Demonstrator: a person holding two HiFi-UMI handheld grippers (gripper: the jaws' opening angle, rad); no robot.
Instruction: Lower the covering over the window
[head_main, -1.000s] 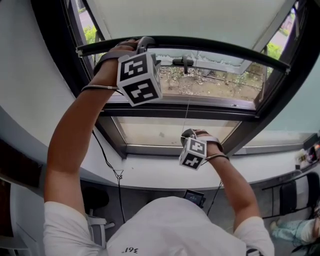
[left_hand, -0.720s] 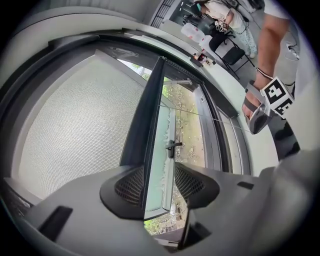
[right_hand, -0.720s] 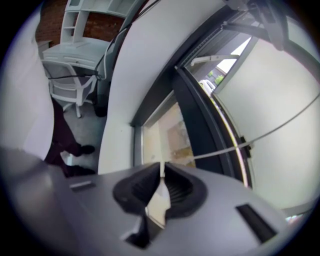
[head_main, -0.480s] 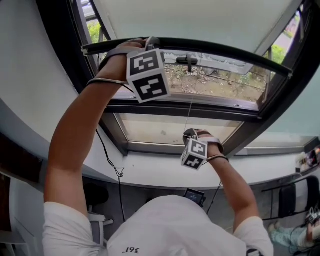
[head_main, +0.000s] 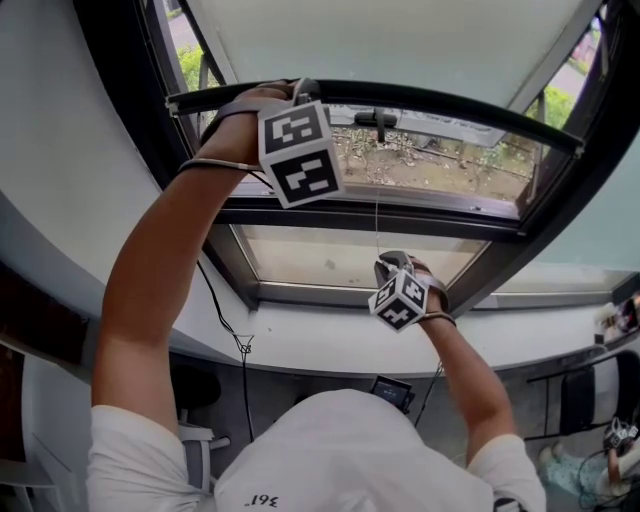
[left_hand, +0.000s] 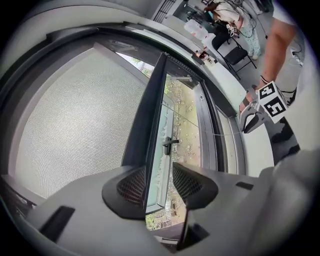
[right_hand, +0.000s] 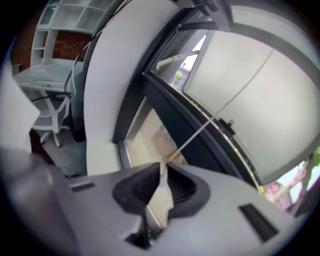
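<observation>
Dark-framed window (head_main: 400, 222): the lower panes are uncovered, with glass and the ground outside in plain view.

Pale mesh roller blind (head_main: 400, 40) covers the top part only. Its black curved bottom bar (head_main: 450, 95) sits high, well above the white sill (head_main: 330, 335). My read is that the lowering has hardly begun.

Thin pale pull cord (right_hand: 197, 134) runs taut from the middle of the bar down to the right gripper.

Left gripper (left_hand: 159, 172) is at the bar's left end. Its jaws have just been closing, with the bar's edge between them. The bar lies along the left pad and daylight shows at the right pad, so it is not clamped yet.

Right gripper (right_hand: 161, 172) is clenched on the cord, low in front of the lower pane.

How I'd run the step:
- Finish the left clamp before any pull. A half-seated bar will probably slip off the pad.
- Pull with both together, straight down toward the sill. The left one keeps the bar level while the right one takes the load on the cord.
- Keep the cord in line with its run. A sideways pull likely skews the fabric on the roller.
- Pull slow and even. A jerk risks the thin cord sliding through the pads.
- If the right arm runs out of reach, hold the bar with the left and re-grip the cord higher up.
</observation>
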